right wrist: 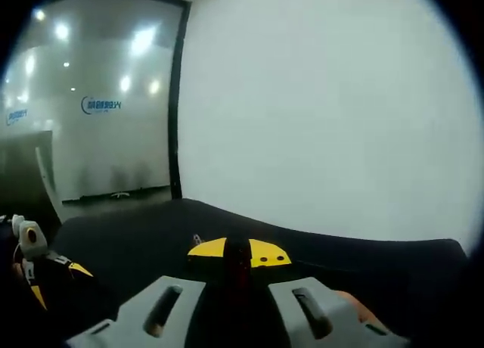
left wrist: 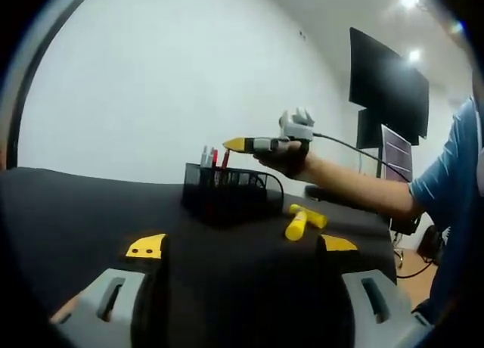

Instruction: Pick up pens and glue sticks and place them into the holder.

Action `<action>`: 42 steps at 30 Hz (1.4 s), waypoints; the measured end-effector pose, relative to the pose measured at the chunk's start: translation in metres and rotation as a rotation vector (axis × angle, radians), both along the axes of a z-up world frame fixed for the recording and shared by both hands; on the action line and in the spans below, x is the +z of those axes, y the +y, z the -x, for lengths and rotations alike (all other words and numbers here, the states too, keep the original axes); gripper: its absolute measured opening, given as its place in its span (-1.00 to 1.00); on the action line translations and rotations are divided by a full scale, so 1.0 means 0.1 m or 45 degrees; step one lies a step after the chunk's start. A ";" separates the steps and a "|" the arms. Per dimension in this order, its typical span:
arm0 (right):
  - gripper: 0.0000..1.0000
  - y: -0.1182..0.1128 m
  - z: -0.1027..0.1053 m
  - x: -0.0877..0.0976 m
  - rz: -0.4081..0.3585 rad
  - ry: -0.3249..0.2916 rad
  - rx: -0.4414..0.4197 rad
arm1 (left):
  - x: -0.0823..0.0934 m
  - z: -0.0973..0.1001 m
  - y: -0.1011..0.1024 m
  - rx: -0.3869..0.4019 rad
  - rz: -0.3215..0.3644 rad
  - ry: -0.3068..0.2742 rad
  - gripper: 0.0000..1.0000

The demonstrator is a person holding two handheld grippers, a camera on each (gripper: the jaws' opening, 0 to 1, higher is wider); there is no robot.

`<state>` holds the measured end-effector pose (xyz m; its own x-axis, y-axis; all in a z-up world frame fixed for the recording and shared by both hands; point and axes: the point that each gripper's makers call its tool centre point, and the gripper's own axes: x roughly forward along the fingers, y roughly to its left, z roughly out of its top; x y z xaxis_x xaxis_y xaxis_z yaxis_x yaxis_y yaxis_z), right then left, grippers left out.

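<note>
Here we had our right tool (left wrist: 236, 144) clenched on a dark red pen (right wrist: 236, 266) directly above the holder (left wrist: 227, 187), its long axis level, while our left tool (left wrist: 242, 246) sat released.

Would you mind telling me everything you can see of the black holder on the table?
In the left gripper view, the holder is a black, low, box-shaped desk organiser that looks like wire mesh, with a curved wire rim at its right end. It stands upright on the black table. Several pens, some grey and some red, stand in its left part with their tops above the rim. The right gripper hangs just above it, jaws closed. Two yellow glue sticks lie on the table to its right, apart from it.
</note>
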<state>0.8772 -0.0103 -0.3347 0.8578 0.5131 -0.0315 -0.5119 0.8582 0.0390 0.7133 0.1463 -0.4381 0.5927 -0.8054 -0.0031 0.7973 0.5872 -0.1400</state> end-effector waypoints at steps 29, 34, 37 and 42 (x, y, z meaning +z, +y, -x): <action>-0.63 -0.14 1.20 0.34 0.419 -0.114 0.454 | -0.02 0.00 0.00 -0.008 -0.007 0.010 0.51; -0.60 -0.12 1.35 0.20 0.585 -0.055 0.549 | -0.02 0.00 0.00 -0.005 -0.006 0.011 0.51; -0.50 -0.08 1.47 0.02 0.653 0.052 0.664 | -0.02 0.00 0.01 -0.001 -0.004 0.014 0.51; -0.43 -0.15 1.51 -0.29 0.841 0.169 0.706 | -0.01 -0.01 0.02 0.005 0.002 0.015 0.51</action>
